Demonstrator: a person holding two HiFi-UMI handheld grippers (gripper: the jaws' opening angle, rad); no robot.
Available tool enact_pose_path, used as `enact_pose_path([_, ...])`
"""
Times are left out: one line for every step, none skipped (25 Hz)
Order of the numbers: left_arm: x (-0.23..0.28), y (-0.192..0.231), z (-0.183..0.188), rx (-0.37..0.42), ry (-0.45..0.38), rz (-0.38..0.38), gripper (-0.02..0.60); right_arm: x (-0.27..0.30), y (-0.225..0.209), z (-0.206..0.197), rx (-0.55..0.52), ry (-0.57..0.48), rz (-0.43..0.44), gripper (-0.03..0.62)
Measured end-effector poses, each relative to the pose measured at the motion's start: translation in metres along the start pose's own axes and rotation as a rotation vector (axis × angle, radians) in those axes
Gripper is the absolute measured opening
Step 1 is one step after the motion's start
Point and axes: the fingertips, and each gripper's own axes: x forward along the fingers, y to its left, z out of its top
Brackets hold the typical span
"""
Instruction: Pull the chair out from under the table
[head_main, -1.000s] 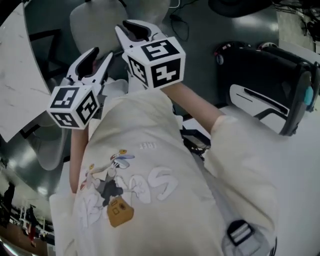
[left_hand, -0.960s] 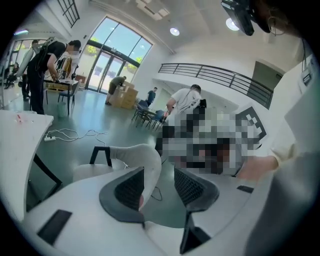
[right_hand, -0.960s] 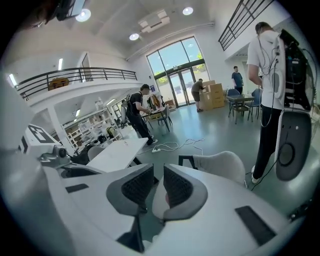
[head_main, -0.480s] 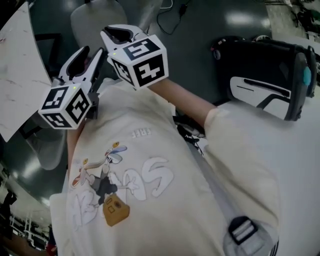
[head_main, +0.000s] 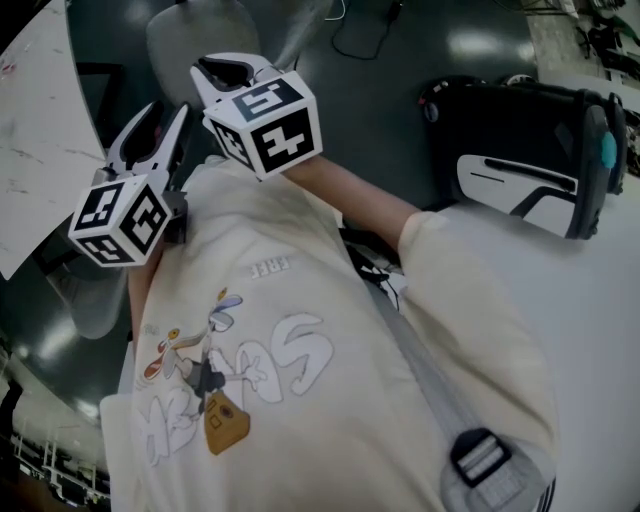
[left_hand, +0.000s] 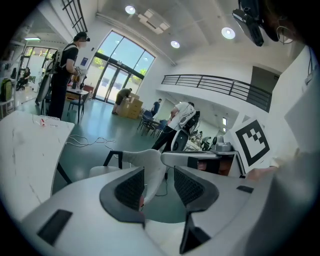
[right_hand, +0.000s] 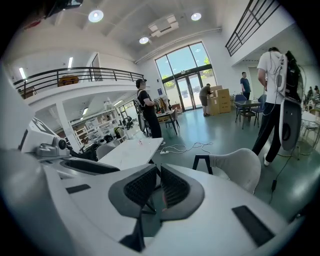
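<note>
Left claw hangs released, facing the pale chair; right claw has just been closing, almost clenched, gripping nothing.

Open floor ahead between chair and black case; table edge crowds the left.

the chair stands on the floor just right of the table.

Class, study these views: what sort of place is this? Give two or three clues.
Probably a large open workshop or lab hall. Clues are the railed mezzanine, the tall glass entrance doors and the stacked cardboard boxes near them.
</note>
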Motion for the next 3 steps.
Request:
enact_pose_path([-0.0008, 0.0021, -0.0001, -0.004, -0.001, 0.001, 0.192, 0.0015, 0.0007, -0.0003, -0.001, 0.003, 0.000, 0.032])
enact_pose_path([-0.0016, 0.0039, -0.0004, -0.007, -0.002, 0.003, 0.192, 0.0027, 0.0014, -0.0008, -0.002, 0.006, 0.000, 0.032])
enact_pose_path([-0.0024, 0.0057, -0.0008, -0.011, -0.002, 0.004, 0.192, 0.0038, 0.0020, -0.0012, -0.003, 0.008, -0.001, 0.032])
